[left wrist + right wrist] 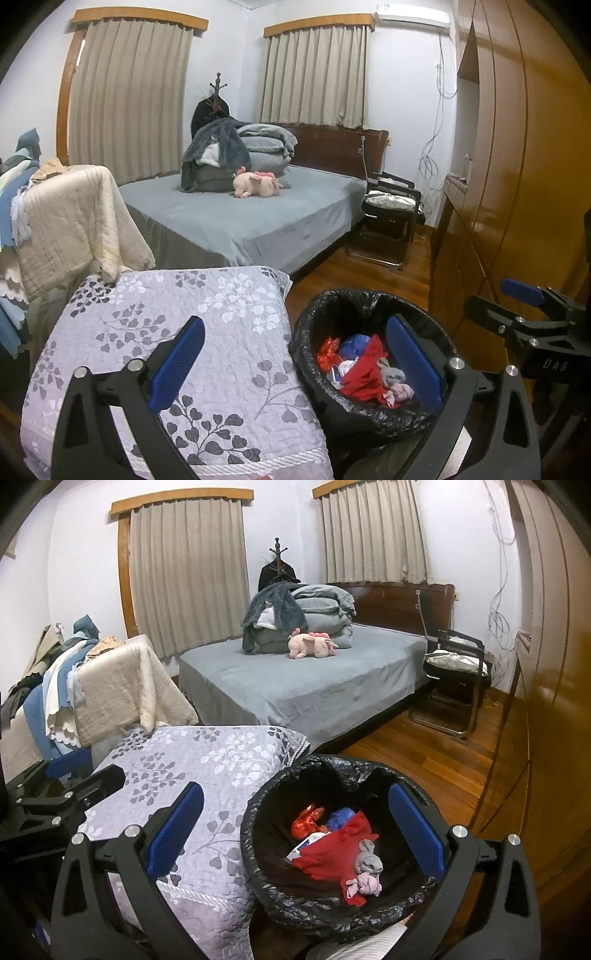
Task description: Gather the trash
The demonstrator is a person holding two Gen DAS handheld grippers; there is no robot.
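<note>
My left gripper and right gripper are matt black plastic with ribbed blue pads and bright metal bolts. The bin liner is thin, crinkled, glossy black plastic. Inside lie a soft red cloth, a shiny red wrapper and small grey and pink cloth pieces. The quilt is stitched, matt fabric. The floor and wardrobe are varnished wood, quite glossy.
</note>
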